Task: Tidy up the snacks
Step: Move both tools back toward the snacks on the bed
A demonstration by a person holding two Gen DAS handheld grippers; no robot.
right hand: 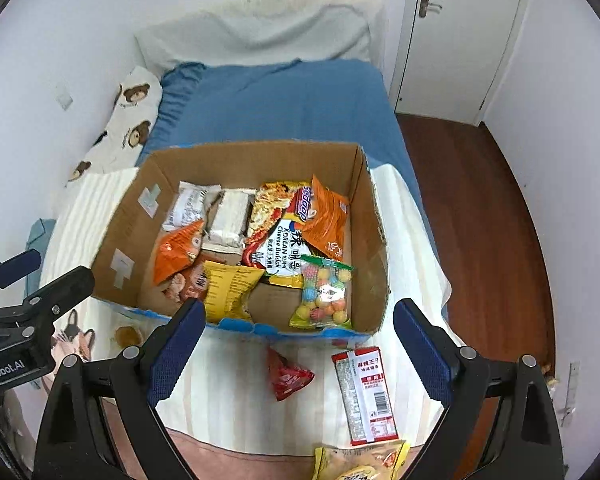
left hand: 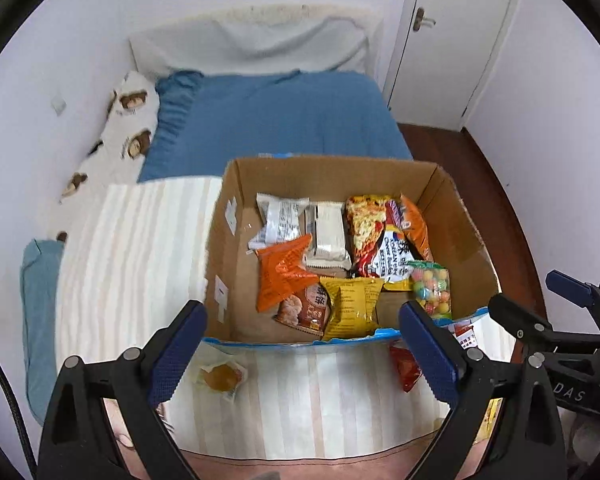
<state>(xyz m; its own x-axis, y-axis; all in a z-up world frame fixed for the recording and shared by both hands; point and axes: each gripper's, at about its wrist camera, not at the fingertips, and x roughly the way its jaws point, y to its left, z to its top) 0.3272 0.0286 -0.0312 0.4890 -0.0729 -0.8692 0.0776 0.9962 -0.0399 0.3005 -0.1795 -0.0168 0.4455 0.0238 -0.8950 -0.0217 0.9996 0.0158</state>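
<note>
An open cardboard box [left hand: 236,224] [right hand: 364,216] on the bed holds several snack packets: orange, yellow, white, a noodle pack and a bag of coloured candy balls [right hand: 325,296] [left hand: 434,292]. On the striped cloth in front of the box lie a small red packet [right hand: 288,376], a red-and-white packet [right hand: 366,394], a yellow packet [right hand: 360,464] and a clear-wrapped pastry [left hand: 220,376]. My left gripper [left hand: 300,356] hangs open above the cloth before the box, nothing between its fingers. My right gripper [right hand: 296,352] is likewise open and empty above the red packet.
The bed has a blue sheet [left hand: 276,116], a bear-print pillow [right hand: 128,120] at the left and a white headboard cover. Wooden floor [right hand: 480,216] and a white door [right hand: 460,32] lie to the right. A wall runs along the left.
</note>
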